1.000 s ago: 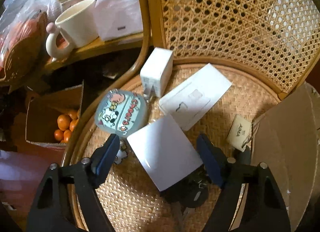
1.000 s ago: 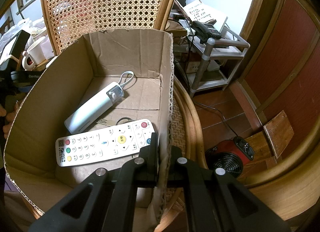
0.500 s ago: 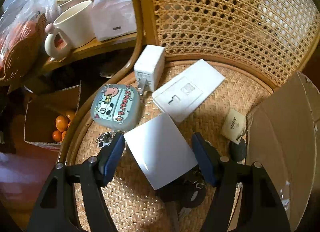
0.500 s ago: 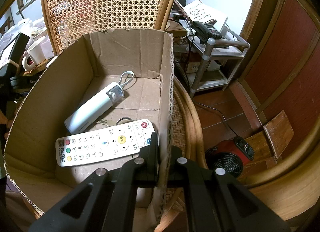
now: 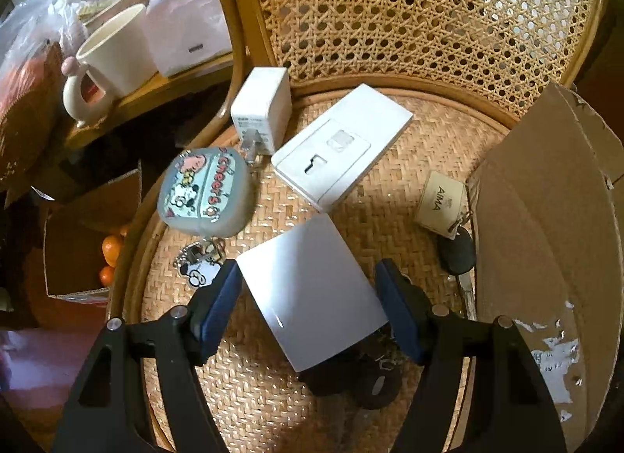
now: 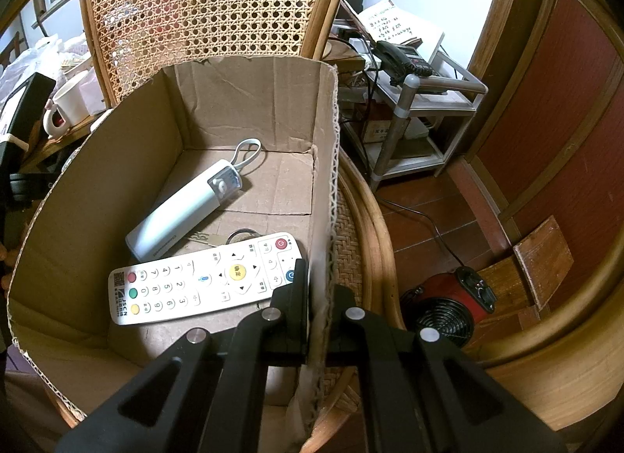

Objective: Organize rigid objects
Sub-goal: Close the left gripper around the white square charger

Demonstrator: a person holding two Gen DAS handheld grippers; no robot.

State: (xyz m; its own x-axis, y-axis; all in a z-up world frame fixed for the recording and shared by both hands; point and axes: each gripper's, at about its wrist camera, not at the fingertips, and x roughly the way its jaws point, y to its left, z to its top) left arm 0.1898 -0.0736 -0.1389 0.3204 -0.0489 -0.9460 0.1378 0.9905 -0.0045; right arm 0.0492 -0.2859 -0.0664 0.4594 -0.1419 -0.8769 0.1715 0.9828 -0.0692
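On the woven chair seat (image 5: 390, 226) lie a plain white box (image 5: 312, 293), a white flat box with a cutout (image 5: 343, 144), a white charger (image 5: 261, 109), a cartoon-printed case with a keychain (image 5: 204, 191), and keys with an AIMA tag (image 5: 440, 199). My left gripper (image 5: 310, 308) is open, its blue pads on either side of the plain white box. My right gripper (image 6: 318, 297) is shut on the right wall of the cardboard box (image 6: 323, 164). Inside lie a white remote (image 6: 202, 281), a pale blue tube with a loop (image 6: 187, 211) and a key.
The cardboard box's outer wall (image 5: 546, 258) stands at the seat's right. The cane chair back (image 5: 409, 8) rises behind. A side table with a mug (image 5: 113, 59) and bags is at left, a box of oranges (image 5: 78, 250) below. A red fan heater (image 6: 448, 304) sits on the floor.
My left gripper has pulled back and swung slightly, so the objects sit farther up in view, with the white box still between its open pads. The right gripper and cardboard box have not moved.
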